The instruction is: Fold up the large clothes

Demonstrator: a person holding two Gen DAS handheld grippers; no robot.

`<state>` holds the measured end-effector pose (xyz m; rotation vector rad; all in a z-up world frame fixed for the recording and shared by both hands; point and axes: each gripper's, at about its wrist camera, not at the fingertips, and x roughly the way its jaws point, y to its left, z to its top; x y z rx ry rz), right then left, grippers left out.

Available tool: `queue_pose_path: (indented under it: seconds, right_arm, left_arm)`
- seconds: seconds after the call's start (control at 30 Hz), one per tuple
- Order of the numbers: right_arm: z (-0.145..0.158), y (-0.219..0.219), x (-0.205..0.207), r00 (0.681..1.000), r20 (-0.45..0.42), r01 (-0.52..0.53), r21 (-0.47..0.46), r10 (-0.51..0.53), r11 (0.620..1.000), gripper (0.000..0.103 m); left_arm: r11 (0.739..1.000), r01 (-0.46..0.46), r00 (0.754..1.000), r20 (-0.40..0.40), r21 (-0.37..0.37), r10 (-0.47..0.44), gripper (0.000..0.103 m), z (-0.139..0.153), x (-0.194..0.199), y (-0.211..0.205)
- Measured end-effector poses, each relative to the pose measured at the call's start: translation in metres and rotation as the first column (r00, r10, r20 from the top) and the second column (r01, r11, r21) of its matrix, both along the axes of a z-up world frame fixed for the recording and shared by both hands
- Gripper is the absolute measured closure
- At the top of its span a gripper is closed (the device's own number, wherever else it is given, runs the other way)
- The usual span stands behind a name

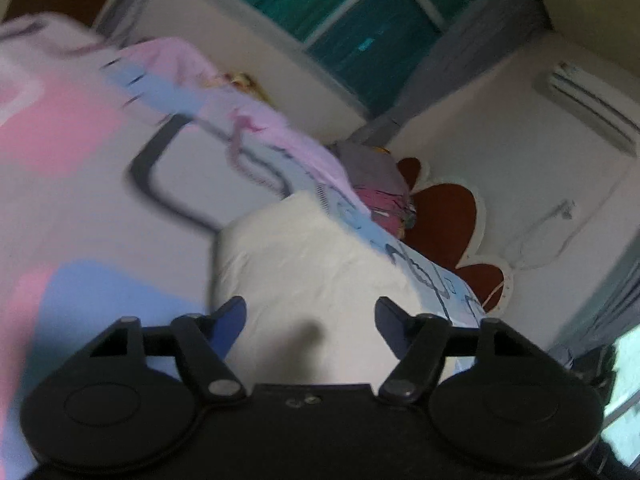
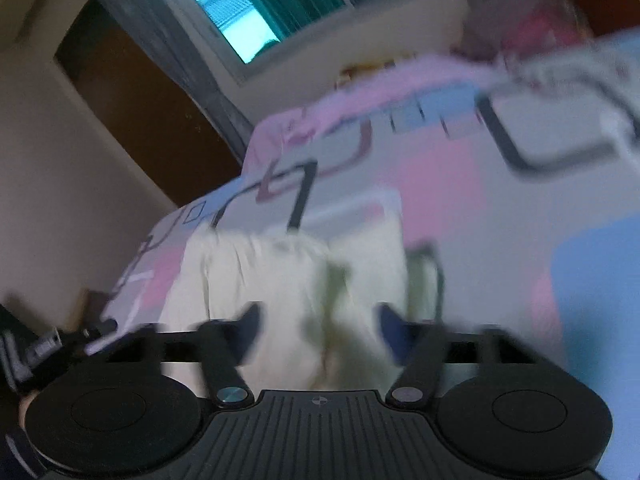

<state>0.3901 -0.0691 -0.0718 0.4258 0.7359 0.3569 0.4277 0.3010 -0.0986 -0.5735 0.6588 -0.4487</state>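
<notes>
Patterned bedsheet (image 1: 100,208), window (image 1: 360,20), perhaps pillows (image 1: 384,184)

I see a cream-white garment (image 1: 304,264) on a bedsheet (image 1: 80,208) patterned in pink, pale blue and white blocks with dark outlines. My fingers (image 1: 228,320) are dark blue; the headboard (image 1: 448,216) is red-brown.

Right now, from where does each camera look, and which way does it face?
Left wrist: sits on the left gripper, looks along its open jaws over the cream garment on the bed toward a window.
Right wrist: sits on the right gripper, jaws apart over the cream garment; blurred.
Shared: garment, bed, window.
</notes>
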Motion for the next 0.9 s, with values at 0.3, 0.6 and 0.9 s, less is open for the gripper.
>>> queue_pose_path:
  seconds: [0.3, 0.6, 0.9]
  right_arm:
    - [-0.049, 0.083, 0.062, 0.99, -0.139, -0.046, -0.227, 0.014, 0.973, 0.065]
    - [-0.071, 0.056, 0.038, 0.991, -0.129, 0.024, -0.135, -0.042, 0.991, 0.065]
    - [0.001, 0.017, -0.076, 1.0, -0.008, -0.008, -0.076, 0.008, 0.997, 0.065]
  left_arm:
    - [0.941, 0.215, 0.976, -0.037, 0.261, -0.213, 0.048, -0.016, 0.066, -0.105]
    - [0.905, 0.276, 0.961, -0.058, 0.324, -0.272, 0.048, -0.035, 0.051, -0.107]
    - [0.931, 0.208, 0.968, 0.076, 0.301, -0.241, 0.048, 0.01, -0.047, -0.085]
